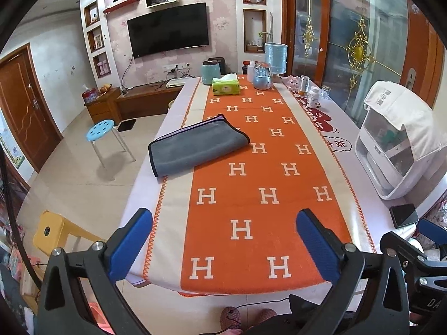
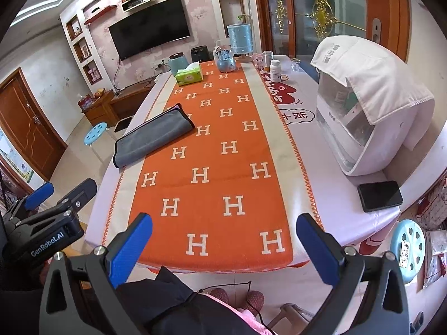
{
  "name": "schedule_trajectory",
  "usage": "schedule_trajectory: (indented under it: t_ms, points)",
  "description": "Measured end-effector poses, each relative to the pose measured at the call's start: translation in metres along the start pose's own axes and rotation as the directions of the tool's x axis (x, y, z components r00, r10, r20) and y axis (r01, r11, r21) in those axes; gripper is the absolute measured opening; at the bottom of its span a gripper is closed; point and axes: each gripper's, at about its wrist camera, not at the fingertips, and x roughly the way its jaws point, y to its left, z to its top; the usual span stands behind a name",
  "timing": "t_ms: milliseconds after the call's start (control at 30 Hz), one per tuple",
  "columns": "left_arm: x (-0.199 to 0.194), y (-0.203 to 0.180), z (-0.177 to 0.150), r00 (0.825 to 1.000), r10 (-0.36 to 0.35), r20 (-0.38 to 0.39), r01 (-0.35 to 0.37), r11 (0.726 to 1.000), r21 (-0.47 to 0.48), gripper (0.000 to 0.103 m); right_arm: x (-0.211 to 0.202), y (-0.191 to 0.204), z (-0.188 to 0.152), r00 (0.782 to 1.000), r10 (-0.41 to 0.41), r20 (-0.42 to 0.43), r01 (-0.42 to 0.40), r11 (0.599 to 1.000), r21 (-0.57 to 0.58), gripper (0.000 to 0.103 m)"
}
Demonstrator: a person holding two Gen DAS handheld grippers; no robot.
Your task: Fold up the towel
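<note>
A grey towel (image 1: 195,145) with a dark border lies folded flat on the left side of the table, partly on the orange H-pattern runner (image 1: 251,195). It also shows in the right wrist view (image 2: 153,139). My left gripper (image 1: 223,240) is open and empty, above the table's near edge, well short of the towel. My right gripper (image 2: 223,243) is open and empty, also above the near edge. The left gripper's body (image 2: 44,223) shows at the left of the right wrist view.
A white appliance (image 2: 363,111) draped with a white cloth stands at the right, a black phone (image 2: 380,195) near it. A tissue box (image 1: 225,86), jars, bottles and a lamp crowd the far end. Blue stools (image 1: 100,131) and a yellow stool (image 1: 53,231) stand beside the table.
</note>
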Motion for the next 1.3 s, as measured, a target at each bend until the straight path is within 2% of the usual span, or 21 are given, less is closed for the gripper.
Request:
schedule_trajectory:
  t_ms: [167, 800, 1300]
  points:
    - [0.007, 0.001, -0.001, 1.000, -0.017, -0.020, 0.017, 1.000, -0.013, 0.102, 0.001, 0.002, 0.003, 1.000, -0.016, 0.005, 0.016, 1.000, -0.015, 0.103]
    - [0.006, -0.012, 0.005, 0.999, -0.021, 0.044, 0.022, 0.999, -0.029, 0.102, -0.001, -0.003, 0.008, 0.998, -0.048, 0.038, 0.050, 0.998, -0.045, 0.103]
    - [0.007, -0.014, 0.001, 1.000, -0.013, 0.010, 0.013, 1.000, -0.018, 0.102, 0.008, -0.007, 0.004, 0.999, -0.031, -0.009, 0.031, 0.999, -0.041, 0.103]
